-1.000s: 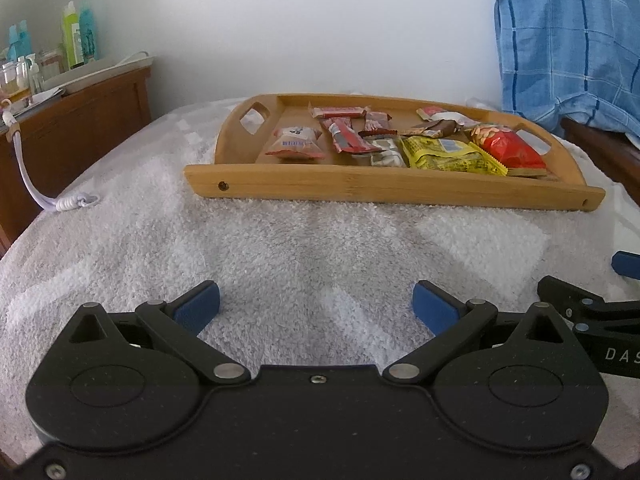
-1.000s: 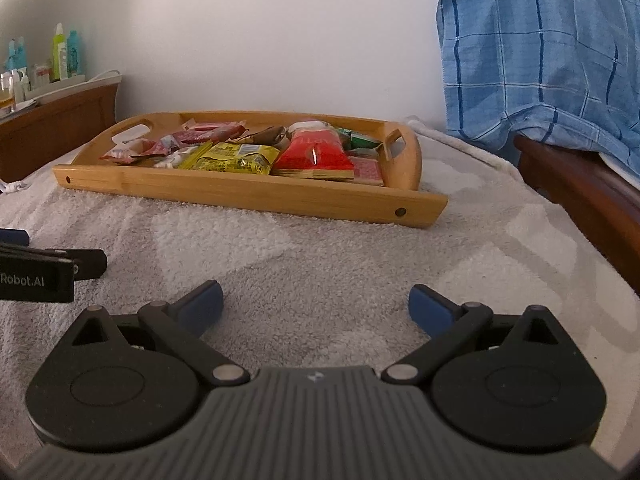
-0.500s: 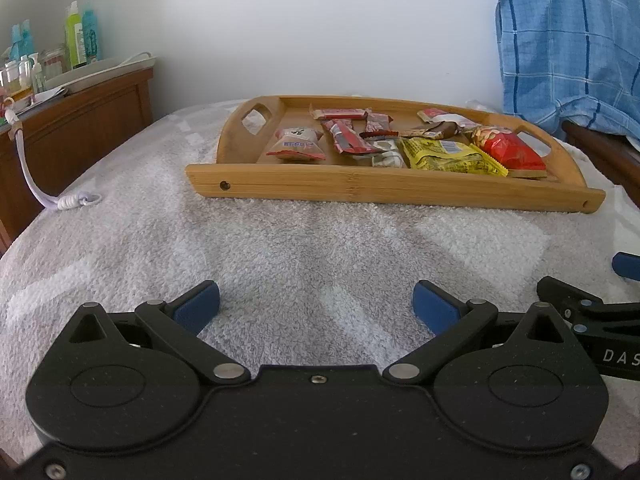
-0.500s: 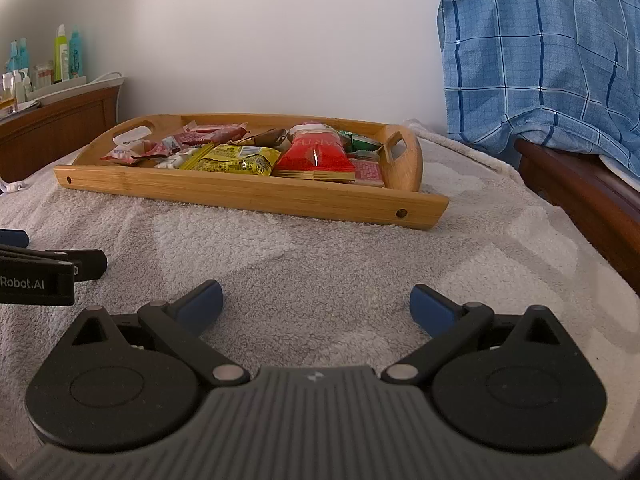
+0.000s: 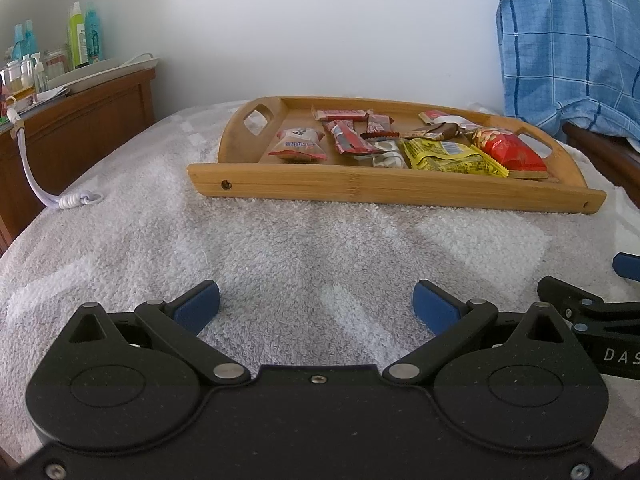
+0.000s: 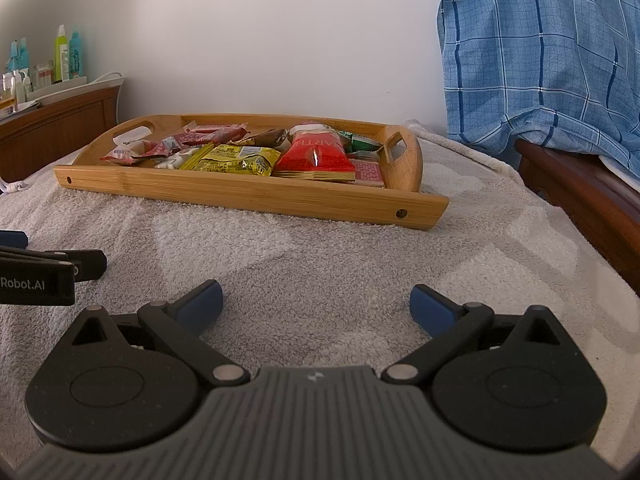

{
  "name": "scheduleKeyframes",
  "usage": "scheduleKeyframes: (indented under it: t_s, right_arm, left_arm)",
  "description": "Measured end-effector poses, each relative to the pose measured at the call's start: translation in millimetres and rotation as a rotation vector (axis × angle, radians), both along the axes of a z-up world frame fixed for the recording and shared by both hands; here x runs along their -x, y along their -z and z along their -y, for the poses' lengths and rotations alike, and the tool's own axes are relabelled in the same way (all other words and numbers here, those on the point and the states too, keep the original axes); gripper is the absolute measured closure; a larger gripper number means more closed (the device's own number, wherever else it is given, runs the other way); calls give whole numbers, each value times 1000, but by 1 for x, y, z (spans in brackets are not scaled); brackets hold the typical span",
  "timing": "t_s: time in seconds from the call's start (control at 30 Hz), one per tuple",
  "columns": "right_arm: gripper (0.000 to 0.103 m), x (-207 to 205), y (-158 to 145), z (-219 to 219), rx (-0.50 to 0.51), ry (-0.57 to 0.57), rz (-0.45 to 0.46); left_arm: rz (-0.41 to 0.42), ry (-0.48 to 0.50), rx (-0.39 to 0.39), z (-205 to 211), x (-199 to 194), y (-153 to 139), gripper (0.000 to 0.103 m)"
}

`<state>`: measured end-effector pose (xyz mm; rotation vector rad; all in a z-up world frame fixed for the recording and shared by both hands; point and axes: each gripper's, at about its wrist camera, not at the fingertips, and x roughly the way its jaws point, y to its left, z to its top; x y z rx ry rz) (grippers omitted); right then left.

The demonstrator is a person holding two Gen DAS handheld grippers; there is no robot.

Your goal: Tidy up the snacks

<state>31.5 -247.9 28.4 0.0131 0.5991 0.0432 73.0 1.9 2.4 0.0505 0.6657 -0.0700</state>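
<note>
Item: my left gripper, black frame with blue pads, jaws spread wide and holding nothing, low over the white terry towel that covers the bed. My right gripper, grey-bodied with blue pads, jaws likewise wide and empty, just beside the left one; each shows at the edge of the other's view.

Item: shallow bamboo tray with cut-out handles, resting on the towel straight ahead of both jaws, well apart from them. From my left jaws it sits ahead and slightly right; from my right jaws, ahead and slightly left.

Contents of tray, all lying flat:
- small red-and-white pouch, nearest the left handle
- red wrapped bars, mid-tray
- yellow crinkled packet, near the front wall
- large red bag, beside the yellow packet toward the right handle
- green sachet, behind the red bag
- brown wrappers, at the back

Item: dark wooden cabinet to the left, bottles on top. Blue checked cloth hanging at right.
</note>
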Motion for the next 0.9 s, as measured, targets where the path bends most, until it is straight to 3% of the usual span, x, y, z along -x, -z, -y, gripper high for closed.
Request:
scheduleKeyframes:
  t_s: [0.9]
  right_arm:
    - [0, 1, 0, 0, 0, 0, 1]
  left_arm:
    - [1, 6, -1, -1, 1, 0, 0]
